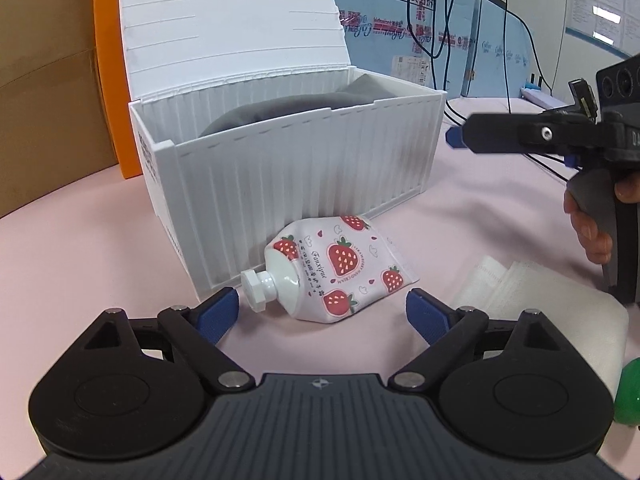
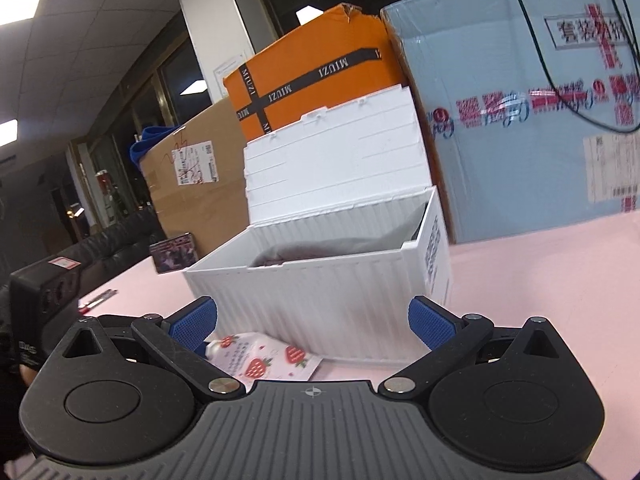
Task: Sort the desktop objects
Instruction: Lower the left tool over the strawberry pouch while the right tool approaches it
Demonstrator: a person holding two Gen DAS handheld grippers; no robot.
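Observation:
A white ribbed storage box (image 1: 304,184) stands open on the pink table, lid up, with a grey cloth (image 1: 288,114) inside. A strawberry-print hand cream tube (image 1: 332,268) lies against the box's front wall, white cap to the left. My left gripper (image 1: 322,312) is open and empty, just in front of the tube. My right gripper (image 2: 312,320) is open and empty, in the air facing the box (image 2: 320,292), with the tube (image 2: 260,360) below it. The right gripper also shows from the side in the left wrist view (image 1: 456,138), to the right of the box.
A folded white cloth (image 1: 536,300) and a green object (image 1: 628,396) lie at the right. An orange carton (image 2: 312,76), a brown carton (image 2: 196,184) and a blue carton (image 2: 532,120) stand behind the box. Pens (image 2: 96,300) lie far left. Cables hang at the back.

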